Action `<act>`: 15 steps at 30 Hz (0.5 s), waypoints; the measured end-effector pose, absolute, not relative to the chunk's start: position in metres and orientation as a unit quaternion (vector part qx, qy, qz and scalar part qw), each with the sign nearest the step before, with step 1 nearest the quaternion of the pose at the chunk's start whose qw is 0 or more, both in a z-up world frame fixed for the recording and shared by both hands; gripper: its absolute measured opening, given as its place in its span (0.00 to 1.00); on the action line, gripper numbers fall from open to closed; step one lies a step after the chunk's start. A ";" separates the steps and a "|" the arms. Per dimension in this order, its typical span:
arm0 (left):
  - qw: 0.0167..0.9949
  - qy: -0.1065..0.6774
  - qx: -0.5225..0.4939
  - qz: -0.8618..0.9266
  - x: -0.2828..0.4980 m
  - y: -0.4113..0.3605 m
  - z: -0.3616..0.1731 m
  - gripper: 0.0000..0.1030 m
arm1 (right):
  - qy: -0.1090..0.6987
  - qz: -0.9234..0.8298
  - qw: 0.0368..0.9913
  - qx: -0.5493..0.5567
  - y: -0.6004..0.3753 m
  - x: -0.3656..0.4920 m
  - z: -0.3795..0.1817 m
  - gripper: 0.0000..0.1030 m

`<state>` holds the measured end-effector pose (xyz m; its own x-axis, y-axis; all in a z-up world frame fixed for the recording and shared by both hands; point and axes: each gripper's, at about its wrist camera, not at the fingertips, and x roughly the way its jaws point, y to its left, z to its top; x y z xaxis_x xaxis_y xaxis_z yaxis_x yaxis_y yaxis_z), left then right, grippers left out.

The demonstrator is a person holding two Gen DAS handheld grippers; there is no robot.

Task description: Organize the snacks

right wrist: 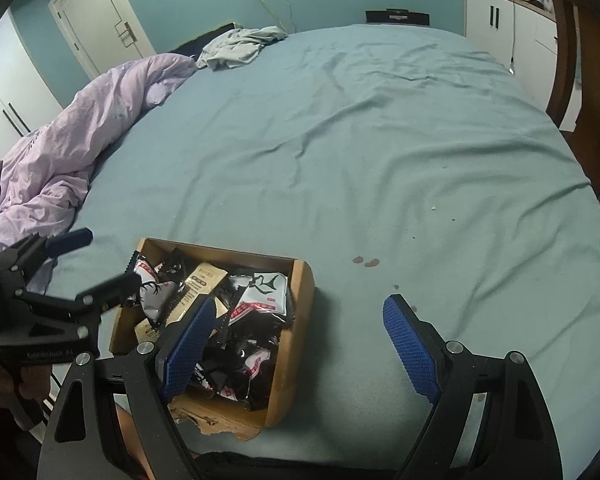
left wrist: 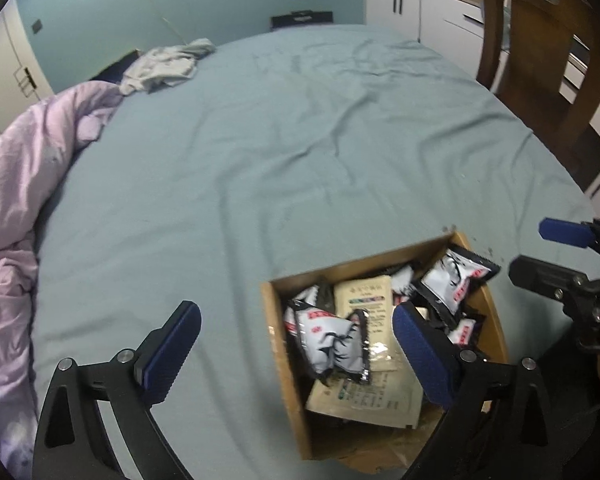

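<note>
Blue pads with a fine dotted texture on black fingers of the left gripper (left wrist: pixel 296 350) and of the right gripper (right wrist: pixel 300 350). Just ahead of both, a brown cardboard box (right wrist: pixel 302 292) (torn, paler edge on the near side). Inside, snack packets (left wrist: pixel 332 340) in black and white with red labels and a black antler drawing, beside beige sachets (left wrist: pixel 366 300) with dark print. Beyond the fingers, a plain grey-blue bed sheet (left wrist: pixel 260 140); far to the left, a pale lilac duvet (right wrist: pixel 100 112).

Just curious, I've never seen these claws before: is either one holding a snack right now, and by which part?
Nothing is held. The left gripper and right gripper both stand open and empty; the packets lie in the box.
</note>
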<state>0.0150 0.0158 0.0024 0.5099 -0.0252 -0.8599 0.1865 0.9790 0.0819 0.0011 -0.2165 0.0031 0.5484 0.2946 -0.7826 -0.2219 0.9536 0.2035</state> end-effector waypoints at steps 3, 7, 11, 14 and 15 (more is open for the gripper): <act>0.865 0.492 0.080 -0.055 0.012 0.019 0.003 0.95 | 0.449 0.144 0.882 0.025 -0.211 0.000 0.003 0.83; 0.861 0.501 0.074 -0.054 0.015 0.021 0.001 0.95 | 0.452 0.143 0.881 0.005 -0.203 -0.004 0.000 0.83; 0.858 0.505 0.076 -0.053 0.017 0.022 -0.001 0.95 | 0.455 0.140 0.879 -0.007 -0.199 -0.003 -0.002 0.83; 0.857 0.507 0.077 -0.053 0.017 0.021 -0.002 0.95 | 0.458 0.139 0.878 -0.010 -0.197 -0.001 -0.003 0.83; 0.857 0.507 0.077 -0.053 0.017 0.021 -0.002 0.95 | 0.458 0.139 0.878 -0.011 -0.197 -0.001 -0.003 0.83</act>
